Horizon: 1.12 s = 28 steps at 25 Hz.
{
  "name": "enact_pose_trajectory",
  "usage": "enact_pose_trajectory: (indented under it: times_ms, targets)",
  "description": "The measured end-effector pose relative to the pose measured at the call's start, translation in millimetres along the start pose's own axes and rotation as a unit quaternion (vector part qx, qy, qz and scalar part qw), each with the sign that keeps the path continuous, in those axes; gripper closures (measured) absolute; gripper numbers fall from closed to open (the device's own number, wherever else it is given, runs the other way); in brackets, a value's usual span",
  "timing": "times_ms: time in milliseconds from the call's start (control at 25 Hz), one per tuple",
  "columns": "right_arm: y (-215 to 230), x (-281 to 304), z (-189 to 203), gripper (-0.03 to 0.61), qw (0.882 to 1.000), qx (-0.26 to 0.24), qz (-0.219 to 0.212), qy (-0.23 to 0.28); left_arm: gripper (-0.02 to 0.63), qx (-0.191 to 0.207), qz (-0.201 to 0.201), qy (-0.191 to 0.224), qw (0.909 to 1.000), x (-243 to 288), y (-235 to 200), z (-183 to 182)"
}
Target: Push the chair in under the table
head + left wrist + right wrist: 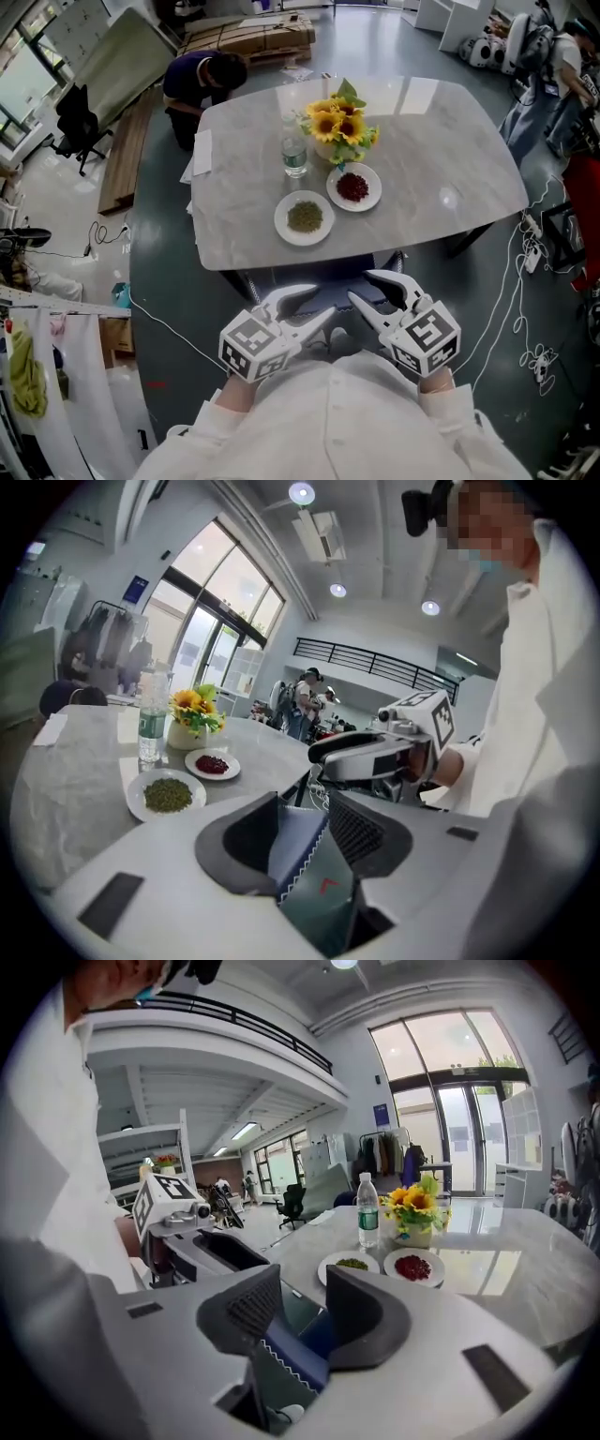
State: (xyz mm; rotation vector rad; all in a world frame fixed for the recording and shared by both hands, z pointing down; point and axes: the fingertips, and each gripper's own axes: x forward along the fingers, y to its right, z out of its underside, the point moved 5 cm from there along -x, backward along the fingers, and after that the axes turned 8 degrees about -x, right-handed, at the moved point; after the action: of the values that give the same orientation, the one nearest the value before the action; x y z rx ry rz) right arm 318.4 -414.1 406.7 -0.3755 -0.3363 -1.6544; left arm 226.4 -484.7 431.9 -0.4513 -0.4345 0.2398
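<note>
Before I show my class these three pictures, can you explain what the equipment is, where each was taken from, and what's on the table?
A person holds a two-jawed tool in each hand: the left gripper and the right gripper. One picture comes from a camera on the person's head; the other two from cameras riding on the tools. On the table are sunflowers, a bottle, a plate of green food and a plate of red food. Both are open and empty, above the chair at the table's near edge.

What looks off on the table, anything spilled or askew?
Nothing spilled: bottle upright, both plates flat, sunflowers in place. Only the papers at the table's left edge in the head view seem to overhang slightly.
</note>
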Motion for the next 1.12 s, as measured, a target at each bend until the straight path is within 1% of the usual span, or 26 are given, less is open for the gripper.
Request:
enact_pose_trajectory:
  times_ms: [40, 80, 120, 160, 320, 400, 520, 680, 840, 1000, 1120]
  targets:
    - [2, 1, -1, 0.419, 1.000, -0.004, -0.001, 0.000, 0.447, -0.003, -0.015, 0.012, 0.9998, -1, -3, -6]
    - [4, 1, -1, 0.440, 1.000, -0.009, -0.002, -0.002, 0.475, -0.005, -0.035, 0.021, 0.9992, -1, -6, -11]
    - [5, 2, 0, 0.454, 1.000, -0.012, -0.004, -0.007, 0.504, -0.006, -0.055, 0.025, 0.9982, -2, -10, -14]
    - [5, 2, 1, 0.461, 1.000, -0.013, -0.010, -0.010, 0.517, -0.006, -0.069, 0.027, 0.9972, -3, -12, -16]
    - [3, 2, -9, 0.490, 0.999, -0.017, -0.034, 0.005, 0.554, -0.008, -0.089, 0.024, 0.9957, -2, -15, -22]
    - [7, 1, -18, 0.510, 0.999, -0.023, -0.029, 0.015, 0.571, -0.011, -0.086, 0.020, 0.9960, 1, -14, -24]
    - [11, -1, -28, 0.531, 0.999, -0.024, -0.019, 0.031, 0.583, -0.024, -0.066, 0.031, 0.9970, 4, -9, -27]
    - [13, -4, -38, 0.538, 0.998, -0.022, -0.014, 0.052, 0.589, -0.022, -0.061, 0.037, 0.9973, 7, -8, -31]
    - [17, -5, -43, 0.538, 0.998, -0.025, -0.002, 0.057, 0.595, -0.026, -0.052, 0.048, 0.9972, 16, 0, -36]
    - [16, -7, -45, 0.538, 0.998, -0.026, 0.002, 0.065, 0.598, -0.019, -0.047, 0.043, 0.9978, 24, 7, -34]
    - [16, -6, -41, 0.541, 0.998, -0.023, -0.003, 0.065, 0.599, -0.019, -0.046, 0.044, 0.9977, 24, 8, -34]
